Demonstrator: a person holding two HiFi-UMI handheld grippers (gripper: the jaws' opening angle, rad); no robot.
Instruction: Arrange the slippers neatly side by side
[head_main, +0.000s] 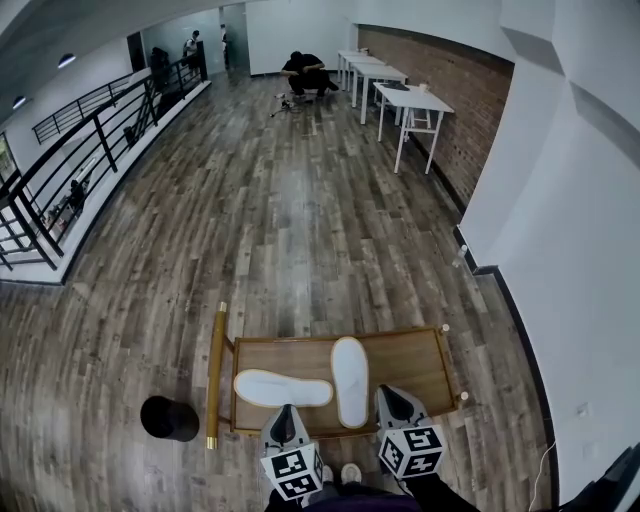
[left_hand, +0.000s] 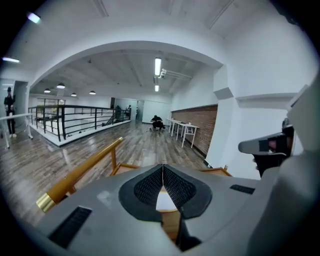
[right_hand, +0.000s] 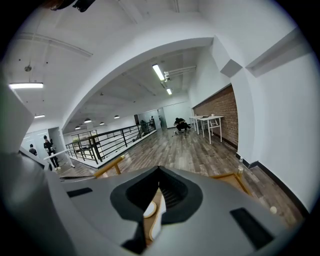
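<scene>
Head view: wooden table (head_main: 410, 355) with gold handle (head_main: 216, 370) along left side. Two white slippers on table top. Crosswise slipper (head_main: 283, 388) on left half. Lengthwise slipper (head_main: 350, 380) at middle, just beside crosswise one's end. Left gripper (head_main: 286, 410) and right gripper (head_main: 390, 398) both over table's near edge. Black round tub (head_main: 169, 418) on floor left of table.

Left gripper view: left gripper (left_hand: 162, 167) jaws closed tip to tip, nothing held. Table beyond.

Right gripper view: right gripper (right_hand: 159, 170) jaw tips meeting, nothing gripped. Table beyond.
</scene>
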